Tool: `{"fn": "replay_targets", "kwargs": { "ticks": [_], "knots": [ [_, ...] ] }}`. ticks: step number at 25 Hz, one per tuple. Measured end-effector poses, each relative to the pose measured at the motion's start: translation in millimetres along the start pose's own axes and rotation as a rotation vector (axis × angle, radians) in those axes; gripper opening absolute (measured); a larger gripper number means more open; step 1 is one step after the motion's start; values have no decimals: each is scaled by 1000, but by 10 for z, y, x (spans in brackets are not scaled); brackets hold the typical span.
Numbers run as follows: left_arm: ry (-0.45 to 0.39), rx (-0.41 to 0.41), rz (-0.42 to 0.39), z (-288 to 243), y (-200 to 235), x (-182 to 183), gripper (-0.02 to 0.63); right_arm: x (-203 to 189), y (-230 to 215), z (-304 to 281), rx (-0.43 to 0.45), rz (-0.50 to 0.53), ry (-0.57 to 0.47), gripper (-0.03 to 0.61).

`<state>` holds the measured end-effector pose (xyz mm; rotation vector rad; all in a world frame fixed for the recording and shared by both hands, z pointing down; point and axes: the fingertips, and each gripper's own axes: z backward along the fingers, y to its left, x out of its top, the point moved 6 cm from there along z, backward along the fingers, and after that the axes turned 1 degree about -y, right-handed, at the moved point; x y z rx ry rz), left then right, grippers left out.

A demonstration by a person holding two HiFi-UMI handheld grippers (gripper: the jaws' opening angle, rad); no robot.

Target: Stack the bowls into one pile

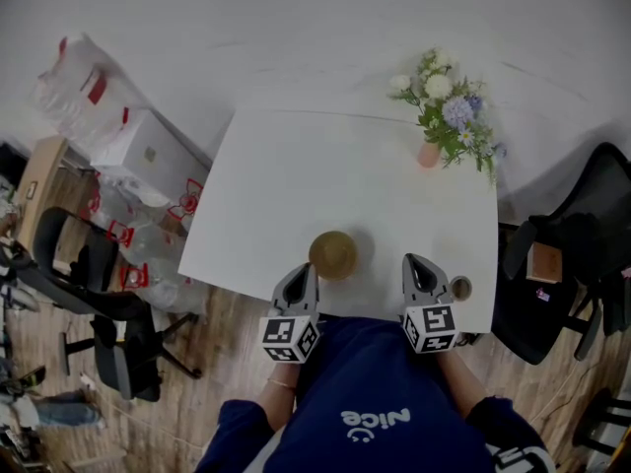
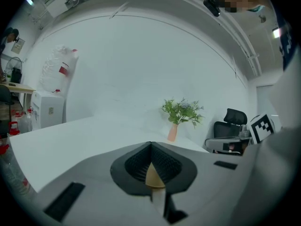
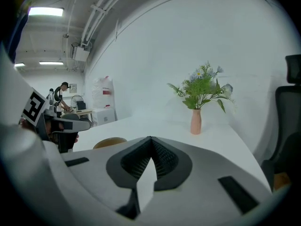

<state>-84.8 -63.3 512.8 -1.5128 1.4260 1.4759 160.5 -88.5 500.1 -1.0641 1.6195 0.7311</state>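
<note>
Nearest is the person's dark blue shirt [image 1: 365, 382], at the near edge of the white table [image 1: 296, 185]. Both grippers are over this edge and point to the far side. The left gripper [image 1: 304, 272] has its jaws together and nothing is between them; the right gripper [image 1: 415, 264] is the same. The tan bowl [image 1: 333, 254] stands on the table between them, just beside the left gripper's tip. A small round brownish thing [image 1: 460, 287] lies right of the right gripper. A pink vase of flowers [image 1: 428, 155] stands at the far right.
</note>
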Motion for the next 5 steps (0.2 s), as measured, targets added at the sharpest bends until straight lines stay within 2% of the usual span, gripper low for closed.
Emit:
{"fn": "replay_targets", "kwargs": {
  "ticks": [5],
  "knots": [
    [5,5,6,-37,27,5,17,22,51,-56,28,23,5,21]
  ]
}}
